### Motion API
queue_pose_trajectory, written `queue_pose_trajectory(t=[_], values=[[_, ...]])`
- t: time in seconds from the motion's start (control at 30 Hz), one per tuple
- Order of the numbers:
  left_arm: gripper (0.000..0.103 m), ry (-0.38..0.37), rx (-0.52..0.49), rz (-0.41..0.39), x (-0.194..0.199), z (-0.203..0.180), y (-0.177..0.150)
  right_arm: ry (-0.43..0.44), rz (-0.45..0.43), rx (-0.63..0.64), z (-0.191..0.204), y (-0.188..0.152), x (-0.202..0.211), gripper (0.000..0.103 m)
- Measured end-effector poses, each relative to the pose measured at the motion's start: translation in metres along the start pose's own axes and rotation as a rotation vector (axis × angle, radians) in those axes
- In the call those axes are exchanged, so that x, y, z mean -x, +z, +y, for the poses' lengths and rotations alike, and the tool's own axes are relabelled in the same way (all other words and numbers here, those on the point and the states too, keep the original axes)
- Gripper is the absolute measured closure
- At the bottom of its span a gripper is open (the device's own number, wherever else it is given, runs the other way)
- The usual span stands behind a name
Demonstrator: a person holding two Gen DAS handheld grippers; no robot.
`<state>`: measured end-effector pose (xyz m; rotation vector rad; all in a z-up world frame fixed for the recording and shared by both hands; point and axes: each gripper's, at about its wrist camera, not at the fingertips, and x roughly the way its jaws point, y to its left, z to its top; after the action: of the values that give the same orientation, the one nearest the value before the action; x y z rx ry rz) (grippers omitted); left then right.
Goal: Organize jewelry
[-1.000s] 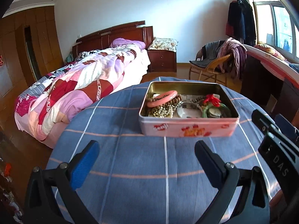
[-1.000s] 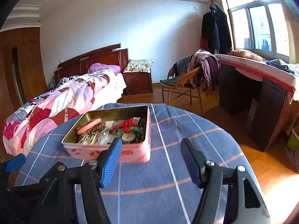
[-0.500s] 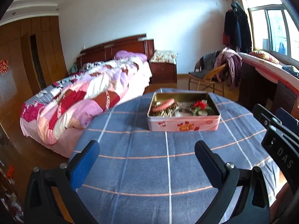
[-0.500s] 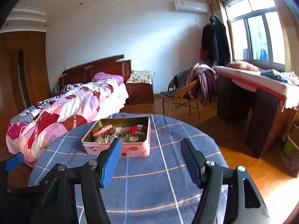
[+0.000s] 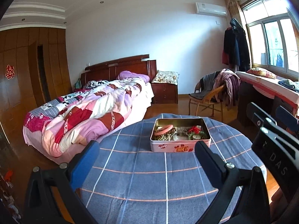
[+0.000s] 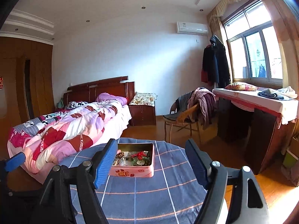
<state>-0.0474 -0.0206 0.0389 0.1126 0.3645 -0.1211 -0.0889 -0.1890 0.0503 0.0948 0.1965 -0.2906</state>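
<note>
The step in hand looked like the end of the job, or a pause in it: the jewelry [image 5: 178, 133] all lay inside the open pink tin [image 5: 180, 147], which stood on the round table [image 5: 130, 177] under its blue checked cloth, and no piece was visible loose on the cloth. In the left wrist view the tin sat toward 12 o'clock of the left gripper [image 5: 147, 154], well apart from it. A pink bangle [image 5: 163, 129] lay at the tin's 9 o'clock side, beads [image 5: 165, 136] beside it, and a red knotted piece [image 5: 194, 130] toward 3 o'clock.

Both tongs stood wide and held nothing. The right gripper [image 6: 150, 163] hung above the table's near edge, the tin showing between its fingers toward 11 o'clock.

If any sorting remained, my guess is the next move called for bringing 1 gripper back down over the tin and narrowing onto a single piece; the beads and chains looked tangled, so a clean pick would need care.

Against the frames 1.0 s and 0.5 s before, both cameras had drawn back and up: the tin showed smaller and farther off, and more ceiling and window came into view. The tin's contents seemed unchanged.
</note>
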Motion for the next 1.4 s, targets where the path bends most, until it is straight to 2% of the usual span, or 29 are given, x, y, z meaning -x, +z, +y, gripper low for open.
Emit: queue_pose_trajectory(t=[0.4,1.4], values=[[0.0,0.003,0.001,0.001,0.0018,0.0014,0.0021,-0.015,0.027,-0.049,-0.0064,-0.0028,-0.0086,0.028],[0.0,0.006,0.008,-0.001,0.0023,0.0008,0.0035,-0.011,0.026,-0.031,-0.0014,-0.0044,-0.0089,0.027]])
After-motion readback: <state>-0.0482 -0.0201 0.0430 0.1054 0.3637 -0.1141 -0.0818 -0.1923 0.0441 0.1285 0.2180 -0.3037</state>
